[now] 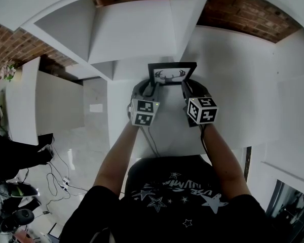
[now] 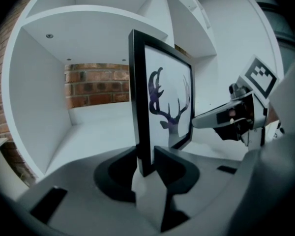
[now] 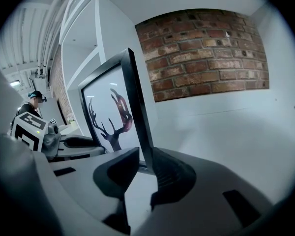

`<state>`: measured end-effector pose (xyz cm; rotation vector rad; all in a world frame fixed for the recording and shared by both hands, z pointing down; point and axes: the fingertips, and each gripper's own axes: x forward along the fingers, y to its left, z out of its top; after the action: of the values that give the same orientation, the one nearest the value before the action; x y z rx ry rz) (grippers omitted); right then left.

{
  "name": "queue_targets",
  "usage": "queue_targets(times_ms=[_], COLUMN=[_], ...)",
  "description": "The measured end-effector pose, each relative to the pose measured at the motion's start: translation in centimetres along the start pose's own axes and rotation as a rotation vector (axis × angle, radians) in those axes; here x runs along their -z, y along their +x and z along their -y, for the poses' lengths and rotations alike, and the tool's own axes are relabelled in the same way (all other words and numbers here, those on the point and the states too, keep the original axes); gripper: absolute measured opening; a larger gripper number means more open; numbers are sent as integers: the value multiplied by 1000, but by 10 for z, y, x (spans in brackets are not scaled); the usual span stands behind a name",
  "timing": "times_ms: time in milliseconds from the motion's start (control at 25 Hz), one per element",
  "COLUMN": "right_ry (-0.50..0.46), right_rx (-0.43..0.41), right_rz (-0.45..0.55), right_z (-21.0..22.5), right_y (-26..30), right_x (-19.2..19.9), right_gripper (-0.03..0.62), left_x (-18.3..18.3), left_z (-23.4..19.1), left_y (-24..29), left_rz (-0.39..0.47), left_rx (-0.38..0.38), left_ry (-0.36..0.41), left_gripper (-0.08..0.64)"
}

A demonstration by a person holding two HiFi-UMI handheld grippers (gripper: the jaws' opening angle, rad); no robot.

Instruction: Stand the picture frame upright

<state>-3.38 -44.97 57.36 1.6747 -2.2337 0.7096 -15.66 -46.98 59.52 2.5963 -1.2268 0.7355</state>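
My left tongs [image 2: 147,167] are drawn in narrow and clamp the left edge of the picture frame [image 2: 164,107] low down, near its bottom corner. One jaw presses on the glass side and the other on the back. My right tongs [image 3: 145,170] are just as narrow and grip the frame's right edge at about the same height, again with a jaw on each face. In the head view the left tongs [image 1: 153,87] and right tongs [image 1: 185,87] sit side by side with the frame [image 1: 171,74] spanning the gap between their tips, just ahead of both.

The frame stands upright in landscape. Its long axis runs from one pair of tongs to the other, and its short sides are vertical. The printed face, a dark antlered deer head on white, is turned back toward me, and the back faces the shelving beyond. It is over the white surface [image 1: 167,128] that lies under both tongs. I cannot tell whether its bottom edge rests on that surface or hangs just above it.
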Motion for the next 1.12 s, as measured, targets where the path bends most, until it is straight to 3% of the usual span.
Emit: queue_targets(times_ms=[440,760,1120], right_ry=[-22,-9,-11], right_rx=[4,21,-7], right_rz=[-39,-57,-48], right_z=[-4,3,5], right_y=[-2,-19,-51], right_x=[9,22,31], right_gripper=[132,132,133], left_x=[3,15,17], left_z=[0,-2,29], left_y=[-4,-17,-47], left_rz=[-11,-28,-27], left_rx=[7,-7,-28], left_ry=[-27,-138,-182], left_gripper=[166,186,186])
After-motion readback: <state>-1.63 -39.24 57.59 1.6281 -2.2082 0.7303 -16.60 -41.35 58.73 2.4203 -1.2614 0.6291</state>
